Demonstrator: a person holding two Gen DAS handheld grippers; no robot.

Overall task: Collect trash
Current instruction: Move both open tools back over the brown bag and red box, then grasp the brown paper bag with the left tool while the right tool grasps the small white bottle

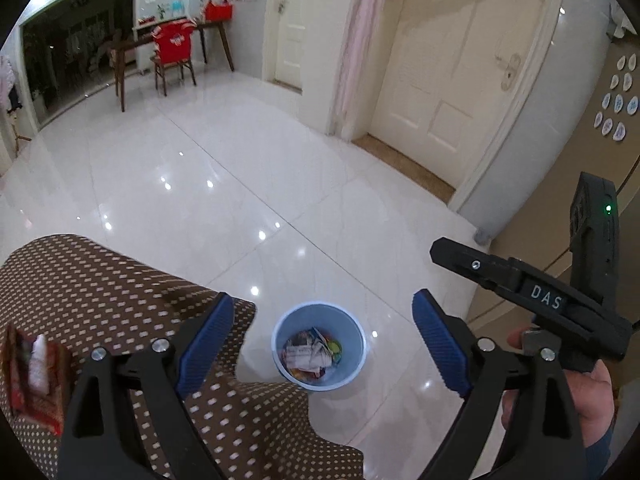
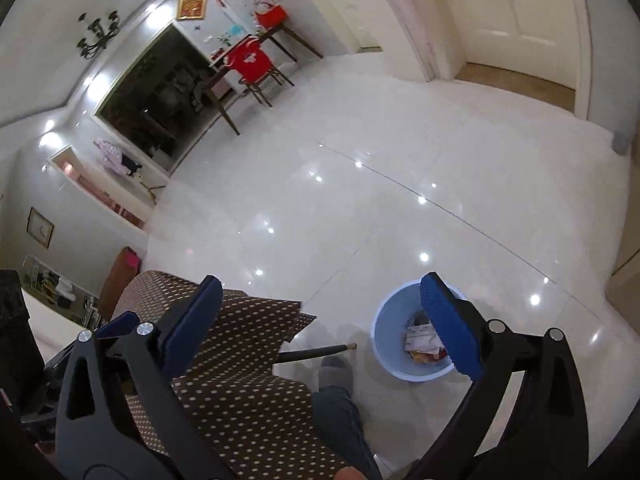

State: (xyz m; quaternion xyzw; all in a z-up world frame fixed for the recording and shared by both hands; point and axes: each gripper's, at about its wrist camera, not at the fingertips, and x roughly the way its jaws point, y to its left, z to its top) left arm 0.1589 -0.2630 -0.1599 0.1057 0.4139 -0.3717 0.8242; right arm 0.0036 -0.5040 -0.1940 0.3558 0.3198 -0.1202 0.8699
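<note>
Both grippers (image 1: 320, 344) (image 2: 324, 328) gape above the trash-filled bin (image 1: 318, 346)

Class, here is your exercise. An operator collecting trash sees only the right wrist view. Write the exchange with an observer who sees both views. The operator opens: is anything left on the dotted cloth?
Observer: Yes. The left wrist view shows a red packet, blurred, lying on the dotted cloth near its left edge.
Operator: A finger of my right gripper hides part of the blue bin. What is inside?
Observer: Crumpled papers and wrappers cover its bottom, well below the rim.
Operator: Is the left gripper free?
Observer: The left gripper is open and holds nothing.
</note>
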